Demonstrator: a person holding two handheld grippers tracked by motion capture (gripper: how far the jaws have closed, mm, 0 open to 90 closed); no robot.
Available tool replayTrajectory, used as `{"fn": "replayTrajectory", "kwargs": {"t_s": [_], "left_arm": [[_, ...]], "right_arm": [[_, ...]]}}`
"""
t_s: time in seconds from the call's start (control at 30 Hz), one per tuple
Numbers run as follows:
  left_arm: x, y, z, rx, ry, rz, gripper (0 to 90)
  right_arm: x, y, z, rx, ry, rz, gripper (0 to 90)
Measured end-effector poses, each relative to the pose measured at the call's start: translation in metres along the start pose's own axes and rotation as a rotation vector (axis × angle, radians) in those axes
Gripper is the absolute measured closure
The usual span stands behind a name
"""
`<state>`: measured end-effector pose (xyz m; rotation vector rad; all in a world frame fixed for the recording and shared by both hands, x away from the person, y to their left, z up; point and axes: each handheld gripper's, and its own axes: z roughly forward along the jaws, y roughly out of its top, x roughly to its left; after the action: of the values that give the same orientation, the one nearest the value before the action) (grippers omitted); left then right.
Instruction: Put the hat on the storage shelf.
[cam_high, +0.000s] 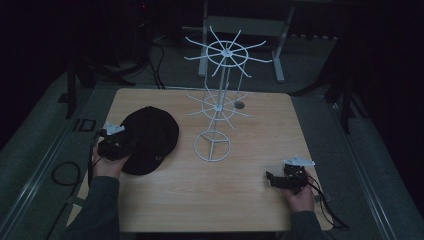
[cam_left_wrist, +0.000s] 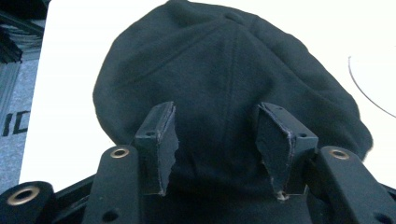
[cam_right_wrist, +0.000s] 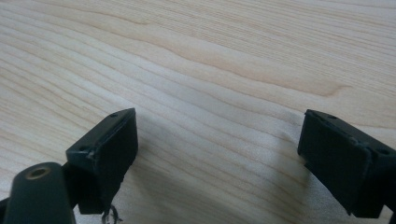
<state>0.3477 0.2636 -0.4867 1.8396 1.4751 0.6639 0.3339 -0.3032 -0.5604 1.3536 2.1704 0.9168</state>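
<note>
We can read no brand or label on the black cap (cam_high: 150, 140), which lies flat on the left part of the wooden table (cam_high: 200, 200), just left of the white wire rack (cam_high: 216, 100); in the high view its long axis runs from lower left to upper right. Our left gripper (cam_left_wrist: 217, 140) sits at the cap's near-left edge, jaws parted over the dark cloth without pinching it. Our right gripper (cam_right_wrist: 217, 158) rests low over bare wood near the right corner, jaws spread wide, grasping nothing.
</note>
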Motion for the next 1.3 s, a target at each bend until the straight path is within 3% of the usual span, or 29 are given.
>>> {"fn": "replayTrajectory", "kwargs": {"t_s": [0.13,0.53,0.7,0.8,0.97,1.13,1.3], "left_arm": [[0.007,0.005,0.007,0.007,0.027,-0.011,45.7],[0.029,0.009,0.033,0.088,0.106,-0.05,36.4],[0.037,0.007,0.05,0.156,0.116,-0.075,33.3],[0.041,0.003,0.06,0.173,0.093,-0.111,32.9],[0.042,0.005,0.065,0.193,0.069,-0.123,39.9],[0.046,0.007,0.071,0.252,0.042,-0.202,52.3],[0.049,0.009,0.071,0.27,0.059,-0.202,65.8]], "right_arm": [[0.0,0.0,0.0,0.0,0.0,0.0,12.0],[0.0,0.0,0.0,-0.001,0.0,-0.001,12.1],[0.0,0.0,0.0,-0.001,0.0,-0.001,12.1],[0.0,0.0,0.0,0.0,0.0,0.0,12.1],[0.0,0.0,0.0,-0.001,0.0,-0.001,12.1],[0.0,0.0,0.0,0.0,0.0,0.0,12.1],[0.0,0.0,0.0,-0.001,0.0,-0.001,12.1]]}}
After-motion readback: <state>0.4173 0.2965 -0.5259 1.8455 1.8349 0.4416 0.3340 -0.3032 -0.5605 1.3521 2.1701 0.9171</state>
